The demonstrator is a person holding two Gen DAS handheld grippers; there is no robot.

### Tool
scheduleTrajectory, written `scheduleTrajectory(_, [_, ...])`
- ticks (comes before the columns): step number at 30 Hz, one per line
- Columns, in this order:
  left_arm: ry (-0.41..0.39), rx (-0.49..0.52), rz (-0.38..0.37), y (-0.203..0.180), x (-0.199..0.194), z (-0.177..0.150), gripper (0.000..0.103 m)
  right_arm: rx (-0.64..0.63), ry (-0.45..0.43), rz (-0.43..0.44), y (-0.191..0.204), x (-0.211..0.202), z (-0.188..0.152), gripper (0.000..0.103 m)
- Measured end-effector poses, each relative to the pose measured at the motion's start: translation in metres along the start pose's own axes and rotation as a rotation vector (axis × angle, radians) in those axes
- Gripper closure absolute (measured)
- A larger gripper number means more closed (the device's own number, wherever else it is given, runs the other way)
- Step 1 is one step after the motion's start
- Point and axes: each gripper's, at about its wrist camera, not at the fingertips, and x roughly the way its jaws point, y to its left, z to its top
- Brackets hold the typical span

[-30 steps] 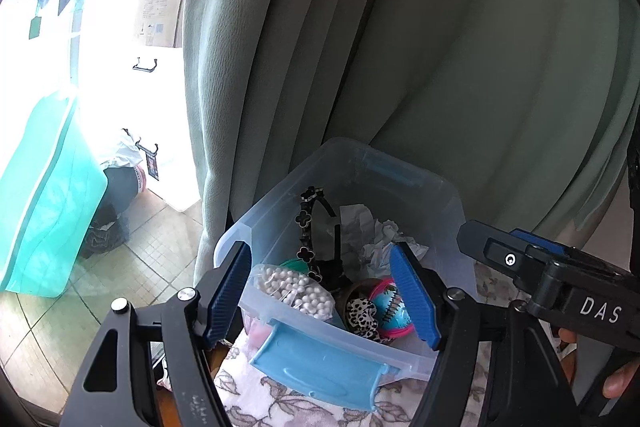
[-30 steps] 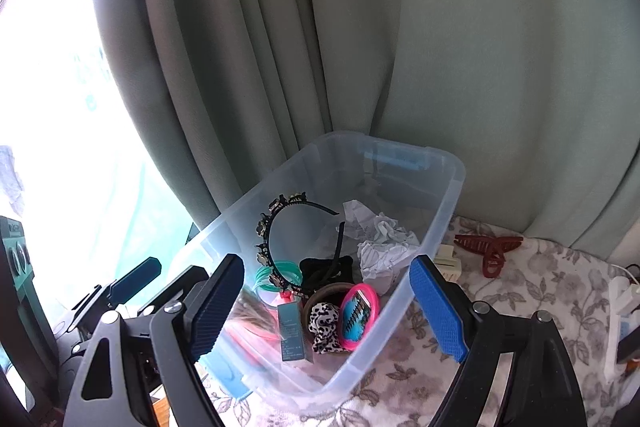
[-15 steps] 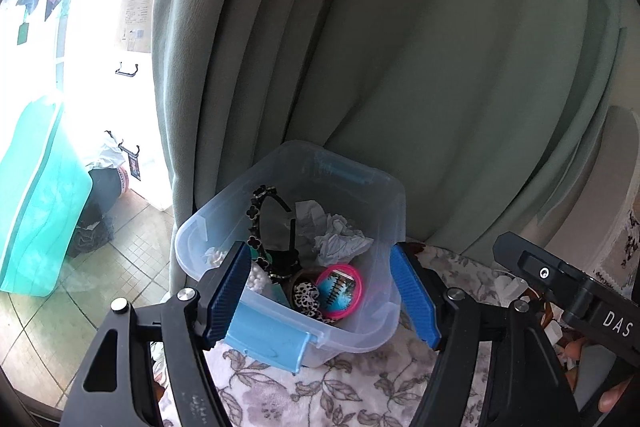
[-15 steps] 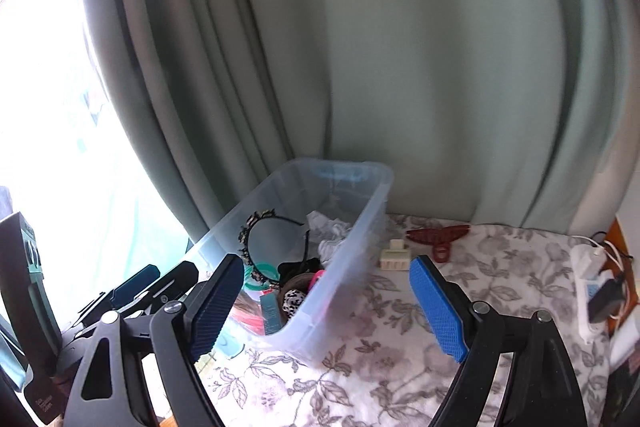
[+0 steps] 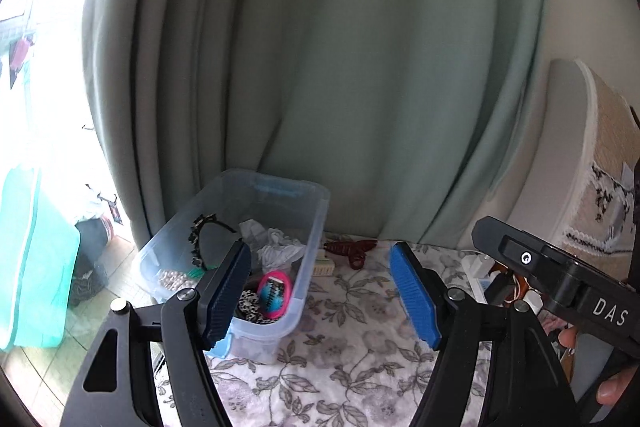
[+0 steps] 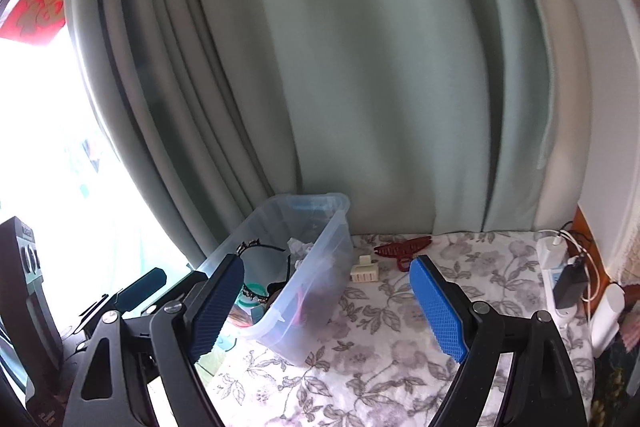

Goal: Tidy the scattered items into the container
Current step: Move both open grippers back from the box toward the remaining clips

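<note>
Here the clear container (image 5: 308, 227) runs lengthwise toward the curtain (image 5: 360, 67), both claws spread, empty.

Ahead and left of the claw, the box (image 5: 312, 227) is clear, smooth plastic. Under it lies a matt flowered cloth (image 6: 380, 359). Behind hangs a soft, matt curtain (image 6: 360, 67). The red hair clip (image 6: 404, 249) beyond the claw's tips looks glossy plastic.

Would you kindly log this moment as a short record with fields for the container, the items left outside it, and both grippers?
container: clear plastic bin on the floral cloth, partly filled
left outside: dark red hair claw; cream hair clip, beside the bin
left gripper: open, holding nothing
right gripper: open, holding nothing
</note>
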Motion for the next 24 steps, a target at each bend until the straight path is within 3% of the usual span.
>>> scheduleTrajectory(11, [0.018,0.099,-0.033,-0.066,0.01,-0.005,0.03,0.113,-0.042,-0.039,-0.059,-0.033,-0.005,0.016])
scheduleTrajectory(24, [0.124,0.188,-0.059,-0.114,0.054,-0.029,0.03,0.214,-0.002,-0.085,-0.121,-0.022,-0.022,0.016])
